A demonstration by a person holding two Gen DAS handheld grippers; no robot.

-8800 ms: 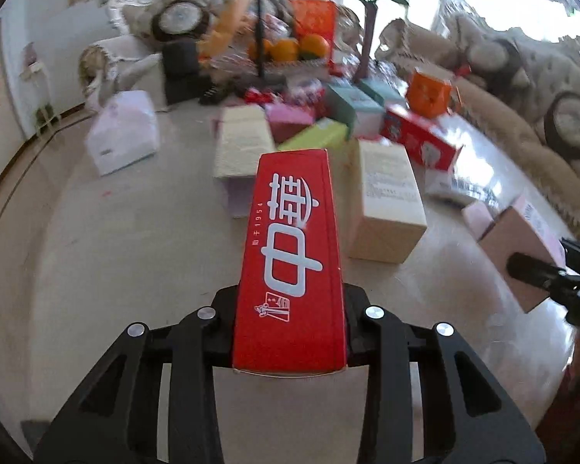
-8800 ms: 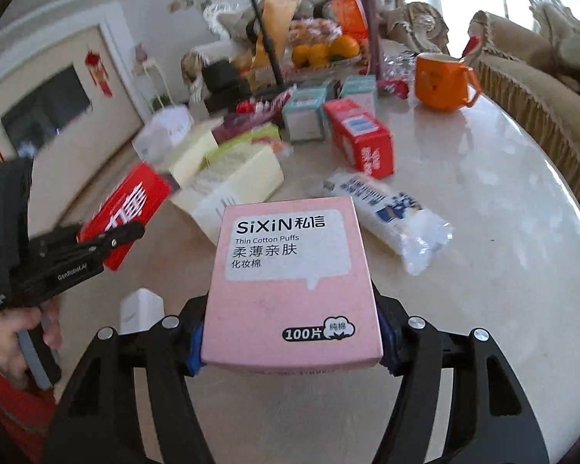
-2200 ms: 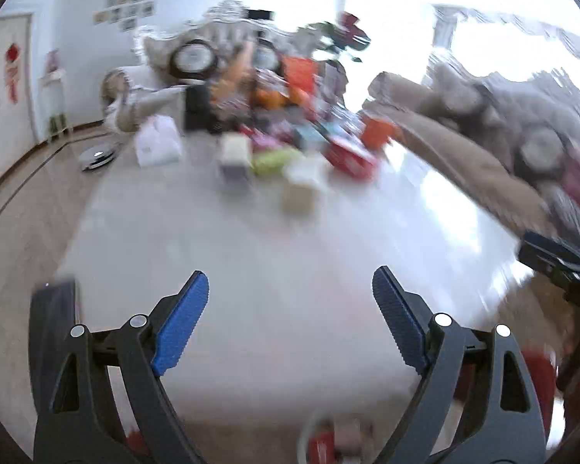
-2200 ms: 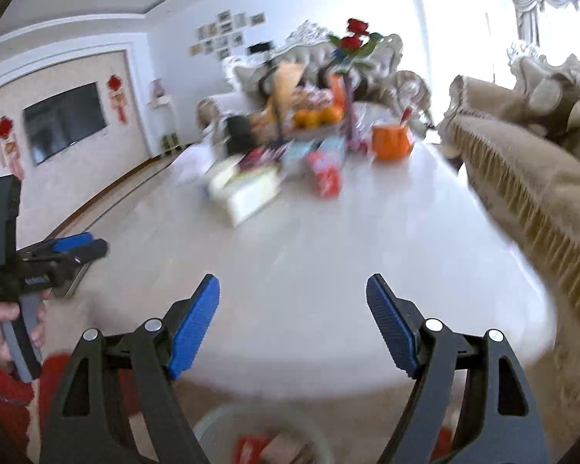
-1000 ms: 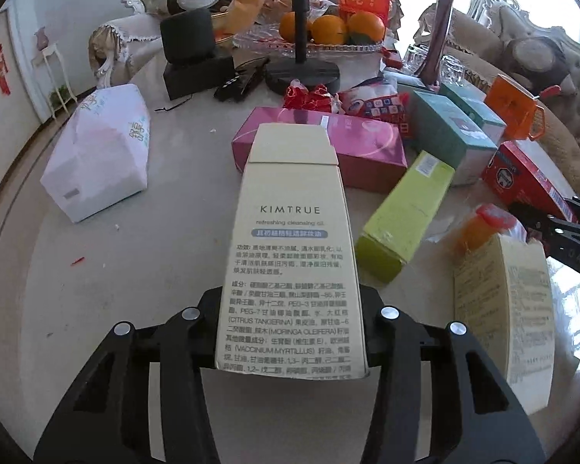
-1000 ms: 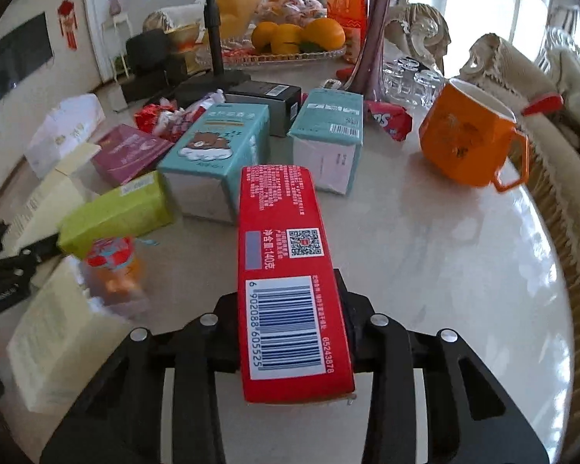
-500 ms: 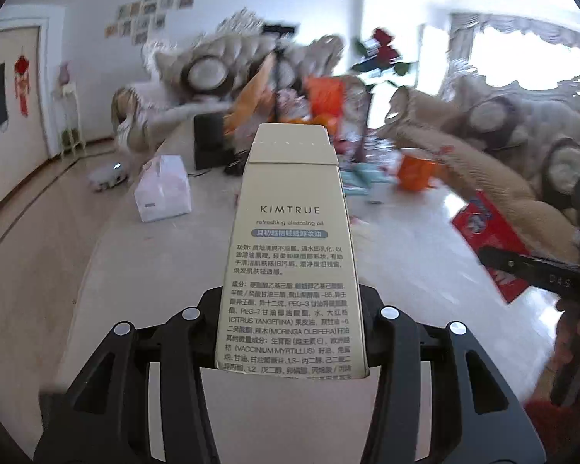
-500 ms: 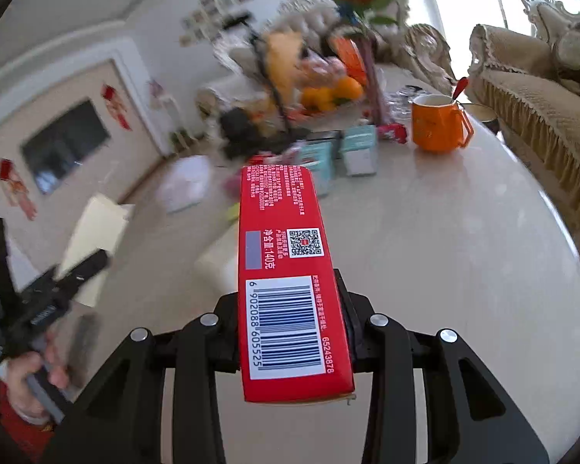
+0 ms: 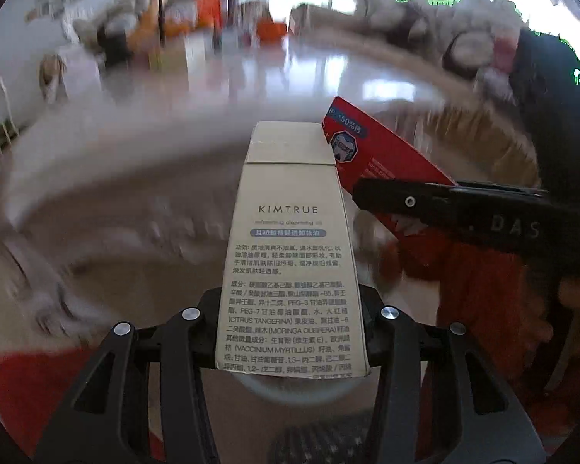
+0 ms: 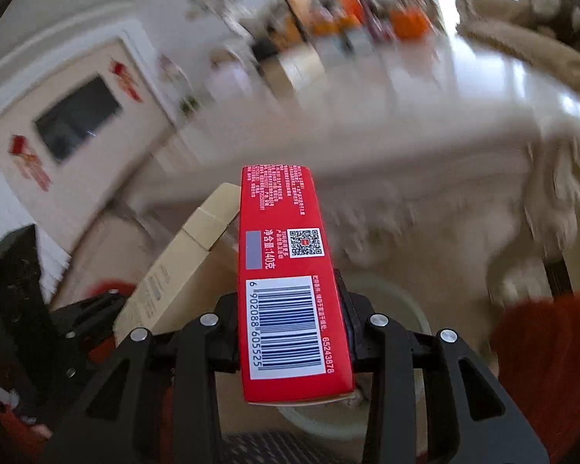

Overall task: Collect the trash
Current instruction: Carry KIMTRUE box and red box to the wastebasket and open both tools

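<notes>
My left gripper (image 9: pixel 292 311) is shut on a tall cream carton (image 9: pixel 290 255) printed KIMTRUE, which points away from the camera. My right gripper (image 10: pixel 290 321) is shut on a long red box (image 10: pixel 286 270) with a barcode and a QR code. Both boxes hang off the near end of the table, above a round white bin (image 10: pixel 402 309) on the floor. The bin's rim (image 9: pixel 290 388) shows under the cream carton. In the left wrist view the right gripper (image 9: pixel 367 193) and its red box (image 9: pixel 371 158) sit just right of the carton. The cream carton (image 10: pixel 181 266) lies left of the red box in the right wrist view.
The white marble table (image 9: pixel 290 89) stretches away, blurred, with boxes, oranges and an orange mug (image 10: pixel 410 23) at its far end. A beige sofa (image 10: pixel 522 50) runs along the right. Red clothing (image 10: pixel 541 367) of the person is at the lower right. A dark mat (image 10: pixel 274 448) lies below.
Both grippers have swung back from the table's far clutter to its near end, carrying the cream carton and red box. They now tilt down over the white bin, close together.
</notes>
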